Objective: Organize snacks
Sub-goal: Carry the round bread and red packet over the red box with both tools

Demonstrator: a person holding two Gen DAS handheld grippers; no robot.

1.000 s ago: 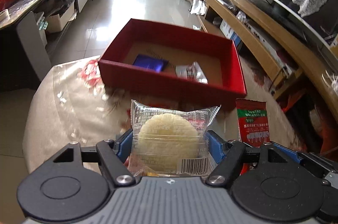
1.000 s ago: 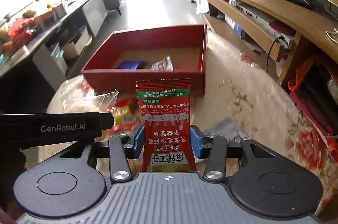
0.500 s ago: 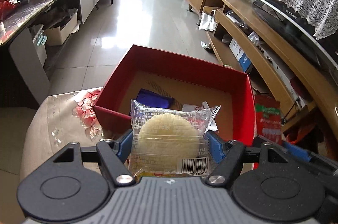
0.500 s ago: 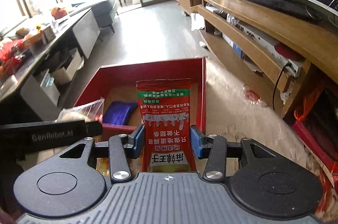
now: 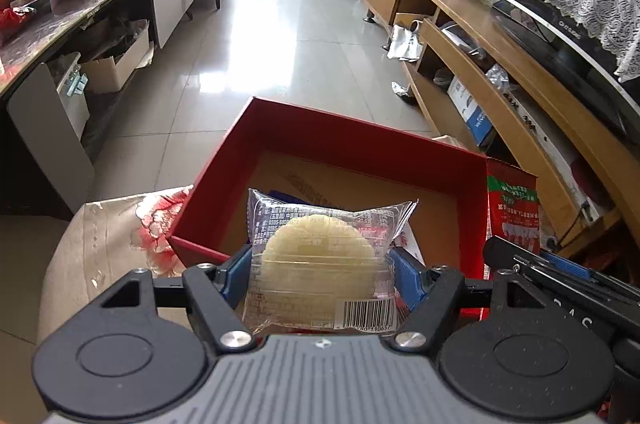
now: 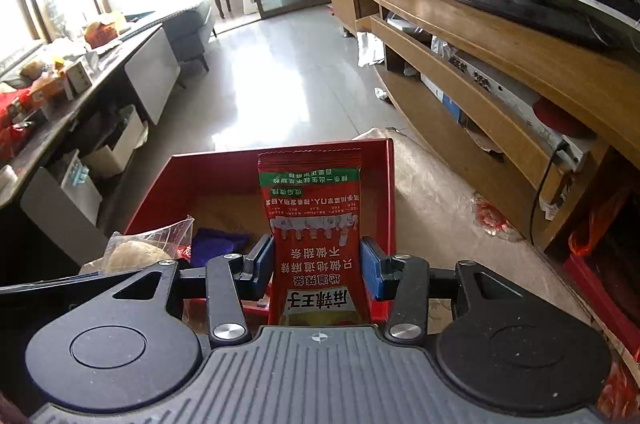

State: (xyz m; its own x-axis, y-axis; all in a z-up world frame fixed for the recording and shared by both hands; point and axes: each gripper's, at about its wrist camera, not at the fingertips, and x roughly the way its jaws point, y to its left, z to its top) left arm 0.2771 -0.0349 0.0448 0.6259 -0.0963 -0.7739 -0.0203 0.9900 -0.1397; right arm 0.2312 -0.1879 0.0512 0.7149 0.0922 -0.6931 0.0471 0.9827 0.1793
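My left gripper [image 5: 318,274] is shut on a clear-wrapped round pastry [image 5: 320,264], held over the near edge of the red box [image 5: 340,140]. My right gripper [image 6: 316,266] is shut on a red snack packet [image 6: 314,224] with a green band, held upright over the same red box [image 6: 224,168]. That red packet [image 5: 512,212] shows at the right in the left wrist view, and the pastry [image 6: 136,252] shows at the left in the right wrist view. A blue packet [image 6: 218,242] lies on the box's brown floor.
The box rests on a table [image 5: 104,224] covered by a floral plastic cloth. A wooden TV cabinet [image 6: 500,64] runs along the right, a cluttered dark counter [image 5: 60,8] along the left, with tiled floor [image 5: 280,44] between them.
Both grippers have moved forward with their snacks, from above the table in front of the box to above the box itself. Neither grip has altered.
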